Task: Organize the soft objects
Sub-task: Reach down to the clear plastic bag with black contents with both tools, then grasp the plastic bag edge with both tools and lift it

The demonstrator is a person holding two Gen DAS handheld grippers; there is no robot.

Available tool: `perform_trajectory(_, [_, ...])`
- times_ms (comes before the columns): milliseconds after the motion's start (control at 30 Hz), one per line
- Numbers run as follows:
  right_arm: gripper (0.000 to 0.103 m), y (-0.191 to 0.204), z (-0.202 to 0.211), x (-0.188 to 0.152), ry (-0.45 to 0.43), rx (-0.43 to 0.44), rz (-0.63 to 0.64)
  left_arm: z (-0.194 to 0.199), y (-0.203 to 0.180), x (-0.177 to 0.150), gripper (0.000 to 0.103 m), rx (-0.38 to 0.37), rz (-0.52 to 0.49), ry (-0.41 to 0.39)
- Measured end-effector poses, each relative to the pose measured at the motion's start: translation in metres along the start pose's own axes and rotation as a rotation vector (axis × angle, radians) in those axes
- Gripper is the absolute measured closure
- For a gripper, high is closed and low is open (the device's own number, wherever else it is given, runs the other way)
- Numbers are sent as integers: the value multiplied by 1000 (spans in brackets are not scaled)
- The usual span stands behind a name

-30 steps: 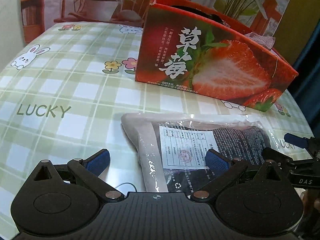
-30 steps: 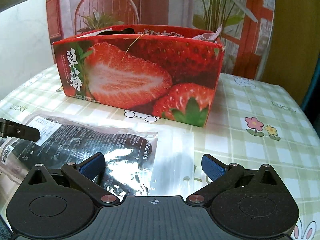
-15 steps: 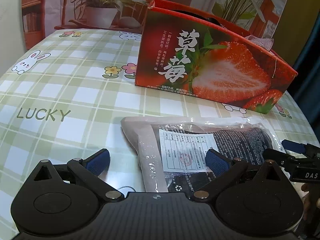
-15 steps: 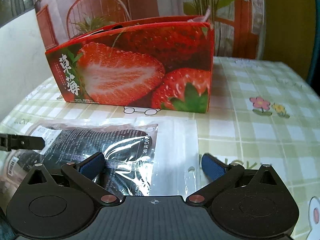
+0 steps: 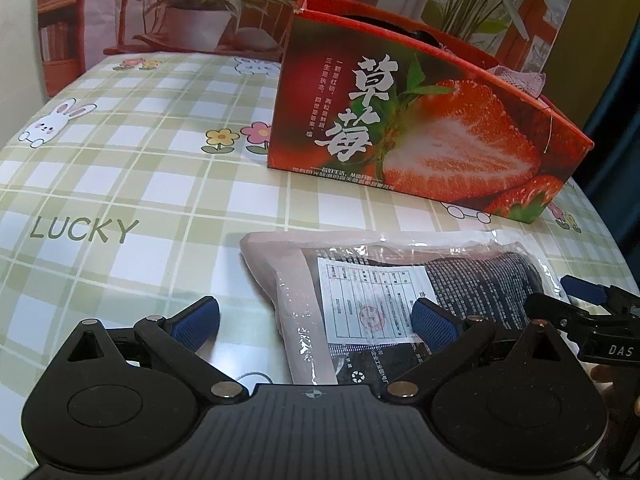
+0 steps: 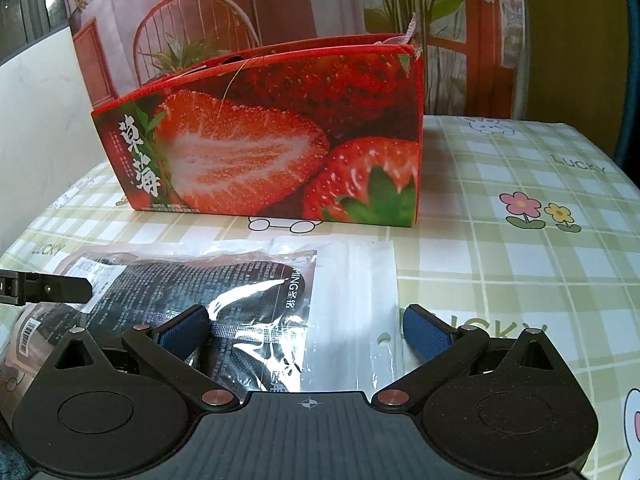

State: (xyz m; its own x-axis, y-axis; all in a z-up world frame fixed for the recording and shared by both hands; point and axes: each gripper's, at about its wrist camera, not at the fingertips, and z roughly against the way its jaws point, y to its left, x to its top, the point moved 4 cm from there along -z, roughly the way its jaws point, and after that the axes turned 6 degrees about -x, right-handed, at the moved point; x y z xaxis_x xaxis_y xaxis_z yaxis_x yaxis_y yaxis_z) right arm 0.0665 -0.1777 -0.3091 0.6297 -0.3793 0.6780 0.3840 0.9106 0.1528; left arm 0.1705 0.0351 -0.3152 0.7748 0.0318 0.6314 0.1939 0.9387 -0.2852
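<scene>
— On the table [image 5: 120,184], under its green checked cloth, what lies before you?

— A flat clear plastic packet [image 5: 400,292] with something dark and soft folded inside and a white printed label on top. It lies flat, just in front of the red strawberry box [image 5: 420,140], not touching it; a strip of cloth shows between them.

— And your left fingers [image 5: 316,320]?

— Spread wide, low over the near end of the packet. One blue pad [image 5: 198,320] is over bare cloth to the left of the packet, the other over the label. I hold nothing there.

— The right fingers [image 6: 306,330]?

— Also spread wide, empty, at the packet's other end. The left pad [image 6: 184,330] sits over the dark, shiny part; the right pad is just past the clear edge of the plastic, over the cloth. From the left wrist view I see their black tips [image 5: 576,304] at the far right of the packet.

— Are the pads touching the plastic?

— I cannot tell; they are very close above it.

— What about the box?

— It stands upright and open at the top. A bit of pale netted fabric [image 5: 520,78] pokes above its rim at one end. Behind it are potted plants [image 5: 200,12] and a chair back.
</scene>
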Motion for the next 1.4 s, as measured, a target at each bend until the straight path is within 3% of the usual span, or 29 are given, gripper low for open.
perform_trajectory(267, [0, 1, 0, -1, -8, -4, -1, 20, 10, -5, 4, -29, 49, 39])
perform_trajectory(400, [0, 1, 0, -1, -9, -6, 2, 22, 5, -11, 21, -61, 35, 35])
perform_trajectory(533, [0, 1, 0, -1, -9, -5, 3, 19, -1, -12, 30, -92, 24, 22])
perform_trajectory(767, [0, 1, 0, 0, -1, -5, 4, 16, -8, -17, 30, -122, -12, 0])
perform_trajectory(1233, [1, 18, 3, -2, 44, 87, 72, 18, -3, -17, 32, -139, -2, -5])
perform_trajectory(1400, [15, 34, 8, -4, 51, 167, 130, 24, -7, -15, 36, -143, -26, -26])
